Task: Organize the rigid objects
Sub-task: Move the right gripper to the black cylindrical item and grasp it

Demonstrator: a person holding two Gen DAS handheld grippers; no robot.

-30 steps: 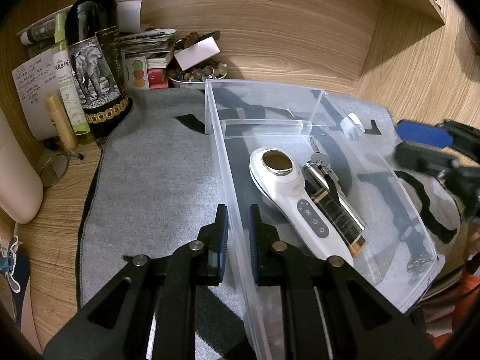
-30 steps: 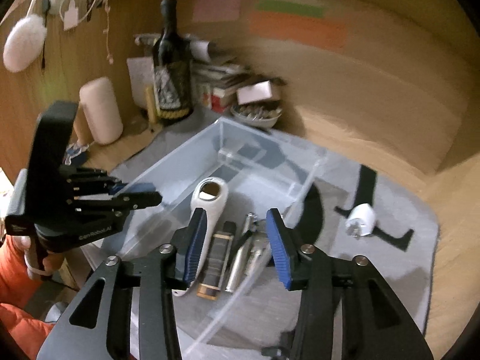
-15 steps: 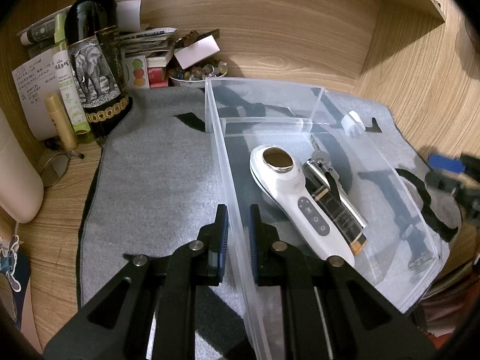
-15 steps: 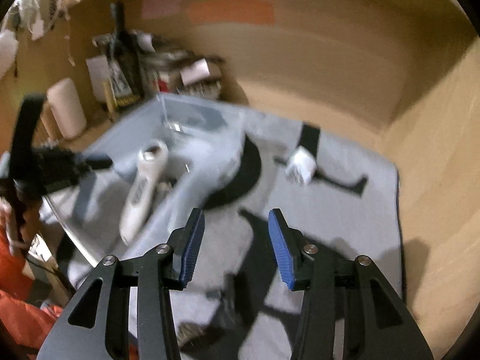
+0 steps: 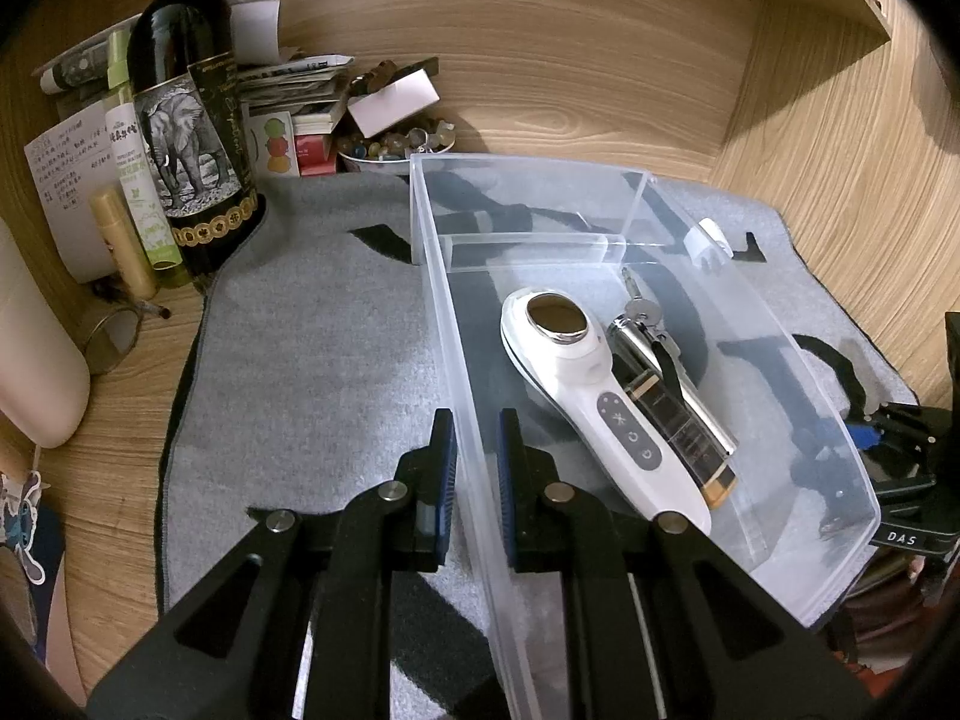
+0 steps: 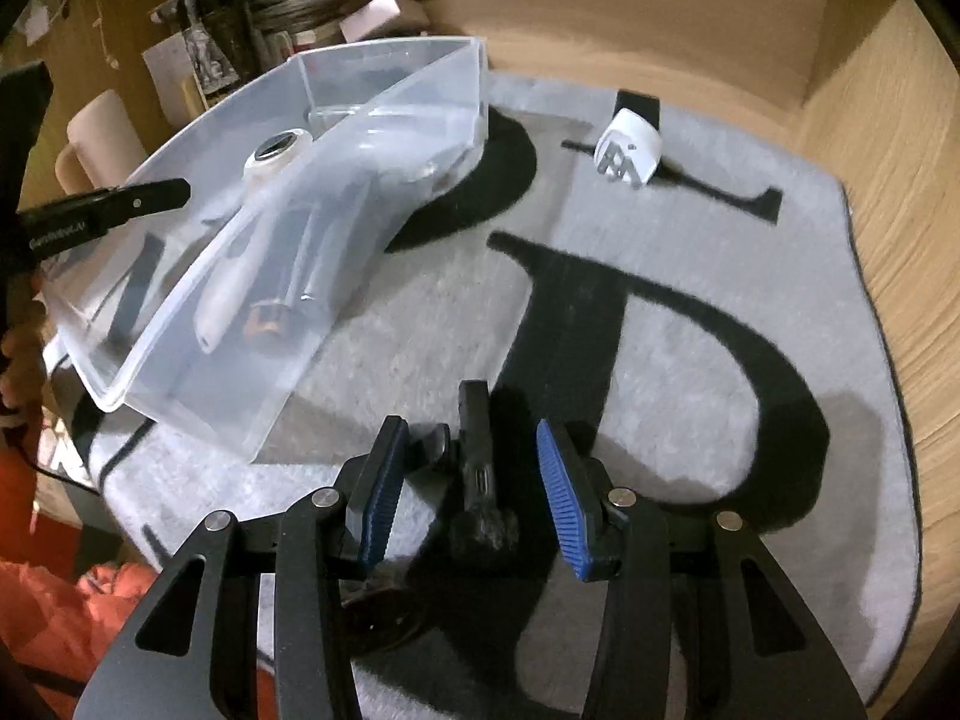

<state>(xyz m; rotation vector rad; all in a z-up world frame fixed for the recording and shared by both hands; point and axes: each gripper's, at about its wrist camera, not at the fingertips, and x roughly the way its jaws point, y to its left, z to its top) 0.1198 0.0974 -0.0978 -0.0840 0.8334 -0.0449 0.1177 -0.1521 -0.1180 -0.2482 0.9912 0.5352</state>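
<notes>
Bin point(image 5: 840, 432) holds massager point(image 5: 600, 396), lighter point(image 5: 678, 420).

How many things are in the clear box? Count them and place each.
3 in the clear box: a white handheld device mid-floor, a black-and-gold bar beside it, a silver piece with a key behind the bar. Others may hide beneath.

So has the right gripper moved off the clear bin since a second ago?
Yes. The right gripper has swung away from the clear bin, down toward the grey mat, jaws open astride a black object.
</notes>
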